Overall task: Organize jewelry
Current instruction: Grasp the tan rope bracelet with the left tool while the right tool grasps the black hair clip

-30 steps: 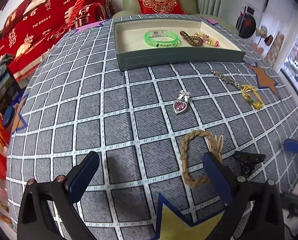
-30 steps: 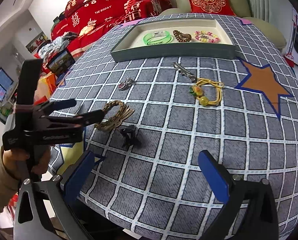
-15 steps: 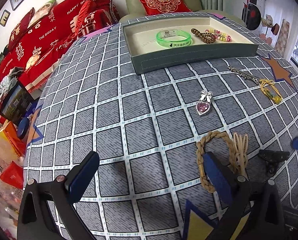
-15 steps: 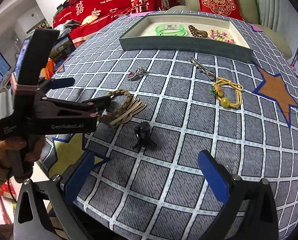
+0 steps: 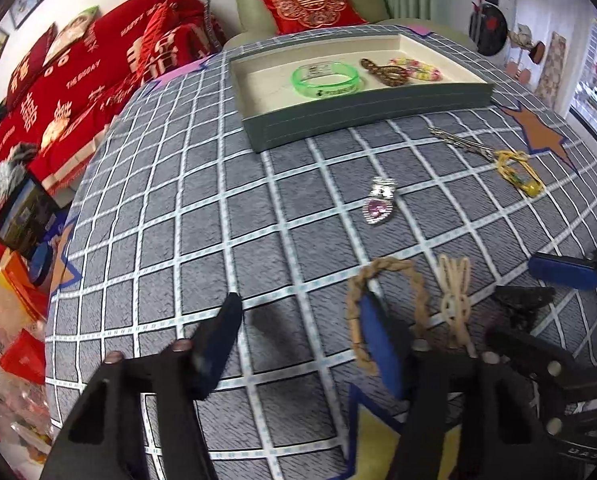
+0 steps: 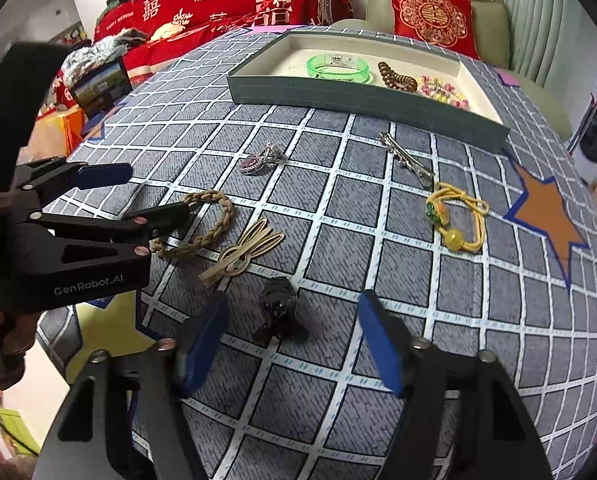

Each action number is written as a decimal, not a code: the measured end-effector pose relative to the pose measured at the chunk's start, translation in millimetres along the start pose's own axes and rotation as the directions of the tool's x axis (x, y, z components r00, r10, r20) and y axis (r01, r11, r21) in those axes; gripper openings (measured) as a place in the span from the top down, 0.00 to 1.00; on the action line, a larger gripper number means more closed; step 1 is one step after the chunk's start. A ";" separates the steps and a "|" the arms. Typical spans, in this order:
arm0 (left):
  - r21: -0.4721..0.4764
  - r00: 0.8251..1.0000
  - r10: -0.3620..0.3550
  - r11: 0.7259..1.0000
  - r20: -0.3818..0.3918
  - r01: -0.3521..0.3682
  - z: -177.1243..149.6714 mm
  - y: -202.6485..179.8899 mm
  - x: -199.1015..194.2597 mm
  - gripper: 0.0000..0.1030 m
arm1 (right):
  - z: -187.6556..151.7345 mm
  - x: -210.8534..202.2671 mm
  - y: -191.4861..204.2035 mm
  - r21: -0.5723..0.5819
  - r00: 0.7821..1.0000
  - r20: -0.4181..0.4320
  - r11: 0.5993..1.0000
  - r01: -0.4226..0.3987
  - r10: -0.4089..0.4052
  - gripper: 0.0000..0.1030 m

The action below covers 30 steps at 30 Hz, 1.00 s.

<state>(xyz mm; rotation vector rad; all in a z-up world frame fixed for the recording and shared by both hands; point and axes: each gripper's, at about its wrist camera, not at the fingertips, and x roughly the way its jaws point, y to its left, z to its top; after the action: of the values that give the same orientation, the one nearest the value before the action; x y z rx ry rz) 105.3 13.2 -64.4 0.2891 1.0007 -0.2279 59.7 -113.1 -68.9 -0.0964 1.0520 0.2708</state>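
Note:
My left gripper (image 5: 300,304) hangs over the checked cloth, its jaws closing on nothing; its right finger (image 5: 378,344) overlaps the left side of a braided tan bracelet (image 5: 386,292). In the right wrist view my right gripper (image 6: 292,314) straddles a black hair clip (image 6: 278,312). Its jaws are closing and the pads stand clear of the clip. A beige band (image 6: 242,256), a pink heart pendant (image 6: 258,160), a silver pin (image 6: 406,156) and a yellow cord bracelet (image 6: 458,220) lie loose on the cloth. The grey tray (image 6: 338,98) at the back holds a green bangle (image 6: 336,68) and two bead bracelets.
A person's hand (image 6: 2,332) holds the left gripper at the table's near left edge. Red bedding (image 5: 78,80) and a chair with a red cushion (image 5: 306,0) stand beyond the table. Boxes and bags (image 5: 14,280) crowd the floor to the left.
Both pairs of jaws have narrowed from wide open. The right gripper has come down and forward, so the black clip now lies between its fingers. The left gripper has rolled slightly.

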 end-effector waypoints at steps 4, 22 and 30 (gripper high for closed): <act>0.023 1.000 -0.011 1.000 0.001 0.011 0.5 -10.3 -1.8 0.41 | -0.2 -1.5 -1.0 -0.001 1.000 0.005 1.000 0.009 -0.009 0.57; -0.095 0.980 -0.199 0.976 0.001 0.198 -0.6 -8.4 -15.0 0.84 | -3.8 -14.5 -45.3 0.163 0.996 0.019 0.982 -0.091 0.089 0.82; -0.113 0.971 -0.232 0.965 0.062 0.238 13.5 -9.0 -35.8 0.84 | 3.0 -27.8 -71.1 0.237 0.993 0.057 0.964 -0.118 0.108 0.82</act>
<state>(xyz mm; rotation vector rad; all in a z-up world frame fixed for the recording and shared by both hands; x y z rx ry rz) 94.4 2.2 -28.3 0.0539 0.9965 -0.3867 68.3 -185.8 -46.9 0.1878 1.0412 0.2457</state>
